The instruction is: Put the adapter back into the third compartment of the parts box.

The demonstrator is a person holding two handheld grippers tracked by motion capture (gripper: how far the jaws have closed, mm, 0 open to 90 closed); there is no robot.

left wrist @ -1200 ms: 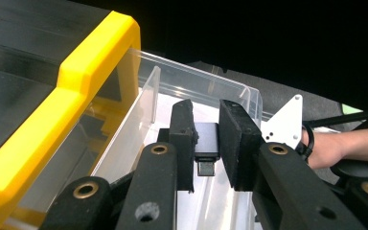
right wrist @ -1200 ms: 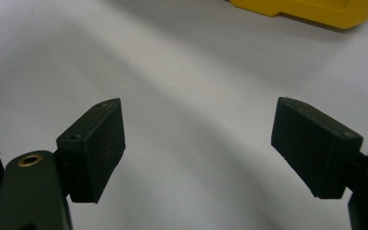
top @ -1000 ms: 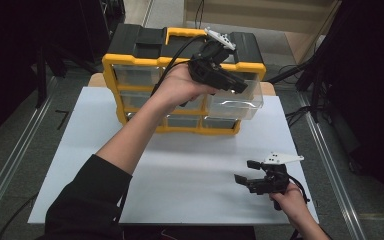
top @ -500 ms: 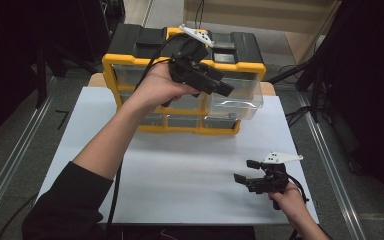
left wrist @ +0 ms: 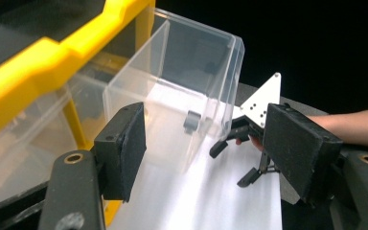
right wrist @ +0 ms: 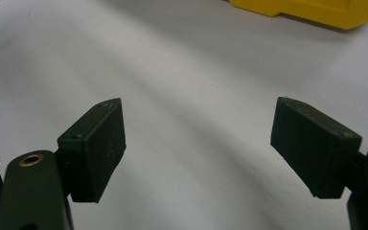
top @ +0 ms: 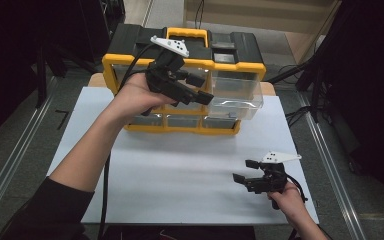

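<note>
At twelve o'clock on the white bench, the left tool, jaws spread and empty, hovers beside the clear plastic drawer pulled out of the yellow-and-black organiser cabinet, likely next closing onto its front wall, while the right tool rests spread at five o'clock.

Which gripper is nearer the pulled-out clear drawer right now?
Left. The left gripper is raised just in front of the clear drawer, jaws open beside its left edge. The right gripper sits low over the white sheet, well short of it.

left gripper raised, jaws apart, right gripper low, open
</note>
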